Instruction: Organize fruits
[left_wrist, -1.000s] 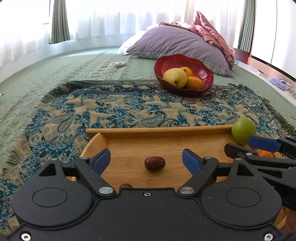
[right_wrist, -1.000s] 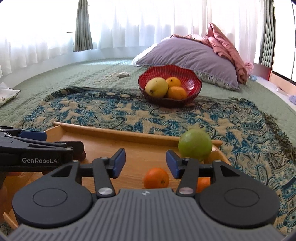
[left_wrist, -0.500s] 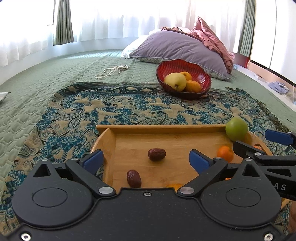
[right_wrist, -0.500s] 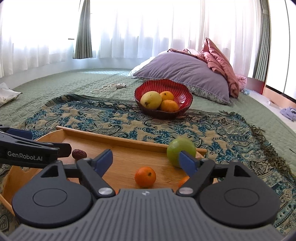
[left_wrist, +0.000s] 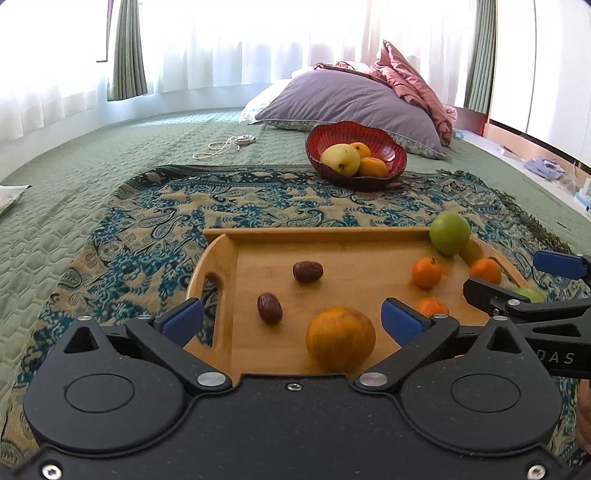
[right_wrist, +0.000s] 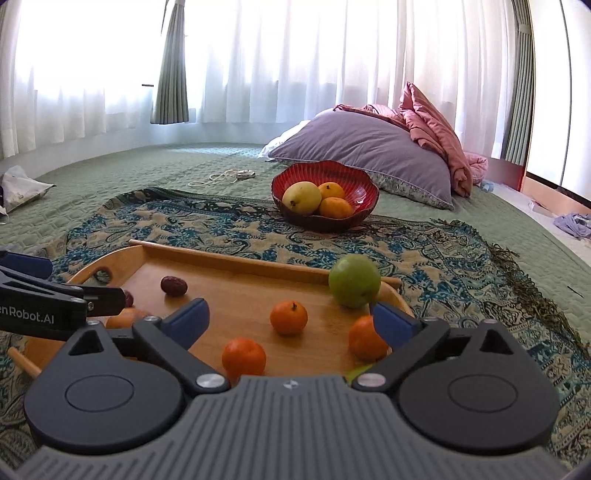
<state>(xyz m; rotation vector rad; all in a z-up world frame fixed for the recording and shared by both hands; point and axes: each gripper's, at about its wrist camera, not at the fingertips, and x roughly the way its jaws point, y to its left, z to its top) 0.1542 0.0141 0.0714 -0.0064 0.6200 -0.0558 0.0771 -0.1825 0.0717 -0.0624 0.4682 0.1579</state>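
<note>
A wooden tray lies on a patterned throw. It holds two dark dates, a large orange, several small tangerines and a green apple. A red bowl farther back holds a yellow fruit and two oranges. My left gripper is open and empty above the tray's near left. My right gripper is open and empty above the tray's near right.
The patterned throw covers a green quilted bed. A purple pillow and pink bedding lie behind the bowl. A white cord lies far left. White curtains hang at the back.
Both grippers have pulled back and risen from the tray, so more fruit shows. Both have opened wider.
</note>
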